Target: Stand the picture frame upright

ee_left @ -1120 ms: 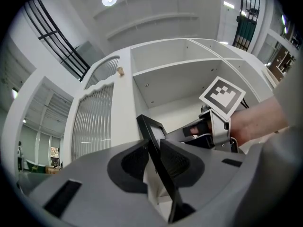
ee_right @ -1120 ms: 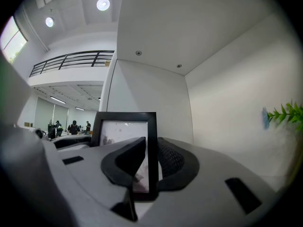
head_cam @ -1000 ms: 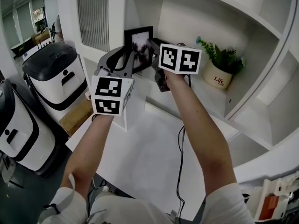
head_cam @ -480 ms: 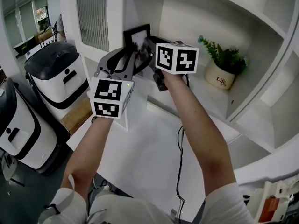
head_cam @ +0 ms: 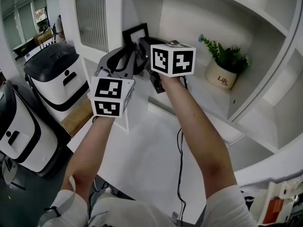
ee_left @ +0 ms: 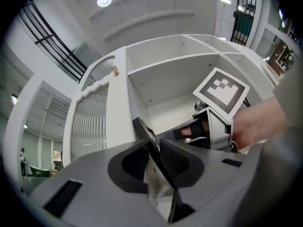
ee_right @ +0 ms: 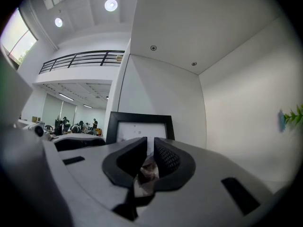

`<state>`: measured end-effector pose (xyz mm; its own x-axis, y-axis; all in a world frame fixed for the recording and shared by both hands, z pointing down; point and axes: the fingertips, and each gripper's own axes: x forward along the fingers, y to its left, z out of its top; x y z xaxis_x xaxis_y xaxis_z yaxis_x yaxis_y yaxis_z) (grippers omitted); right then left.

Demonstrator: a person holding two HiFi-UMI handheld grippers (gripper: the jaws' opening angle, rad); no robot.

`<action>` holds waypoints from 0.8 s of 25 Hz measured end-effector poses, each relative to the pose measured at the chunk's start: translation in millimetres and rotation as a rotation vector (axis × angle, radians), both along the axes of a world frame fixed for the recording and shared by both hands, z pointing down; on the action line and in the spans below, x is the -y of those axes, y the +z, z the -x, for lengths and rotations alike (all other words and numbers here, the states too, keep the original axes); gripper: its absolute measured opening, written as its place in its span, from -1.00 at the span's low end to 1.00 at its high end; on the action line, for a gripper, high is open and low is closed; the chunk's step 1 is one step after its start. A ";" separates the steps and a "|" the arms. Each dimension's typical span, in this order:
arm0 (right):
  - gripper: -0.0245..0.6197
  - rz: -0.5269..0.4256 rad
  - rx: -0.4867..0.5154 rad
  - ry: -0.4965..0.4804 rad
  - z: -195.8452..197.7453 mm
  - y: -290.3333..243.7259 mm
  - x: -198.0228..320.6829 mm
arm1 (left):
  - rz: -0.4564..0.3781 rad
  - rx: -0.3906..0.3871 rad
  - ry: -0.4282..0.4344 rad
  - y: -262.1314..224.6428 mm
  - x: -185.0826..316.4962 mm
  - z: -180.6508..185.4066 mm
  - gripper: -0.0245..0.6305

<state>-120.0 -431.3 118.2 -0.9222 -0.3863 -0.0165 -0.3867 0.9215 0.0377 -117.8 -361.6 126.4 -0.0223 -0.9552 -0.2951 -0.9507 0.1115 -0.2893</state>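
Left gripper view: left claw point(ee_left: 154, 148) is narrow, pads clamped on one thin black edge of the picture frame point(ee_left: 143, 130). The frame is seen edge-on, running up and away from the jaws at a tilt.

Right gripper view: the same frame is face-on, black border and white mat, directly ahead of the right claw point(ee_right: 147, 144). That claw's jaws have just been closing and now leave only a slit. The printed picture shows through the slit, but I cannot tell whether the pads pinch any part of the frame.

Head view: the frame stands at the left end of the shelf point(head_cam: 201, 98) compartment, close to its side wall. Both claws are at the frame, and the potted plant point(head_cam: 220, 77) is well apart to the right.

Key relation: the frame's long axis is roughly vertical, leaning. The left claw has its edge; the right claw meets its face.

Judgement: the lean reads only in the left gripper view, and squareness to the shelf only in the right gripper view. Seating the base before letting go looks like the remaining step.
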 end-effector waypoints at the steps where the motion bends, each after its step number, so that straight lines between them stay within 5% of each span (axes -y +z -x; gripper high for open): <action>1: -0.76 0.000 0.003 -0.004 -0.2 -0.5 -1.3 | 0.000 0.004 -0.003 -1.0 -0.1 0.6 -0.68; 20: -0.88 0.018 0.062 0.106 -41.8 -6.7 22.6 | -0.011 -0.054 0.016 10.1 -12.8 9.0 -0.67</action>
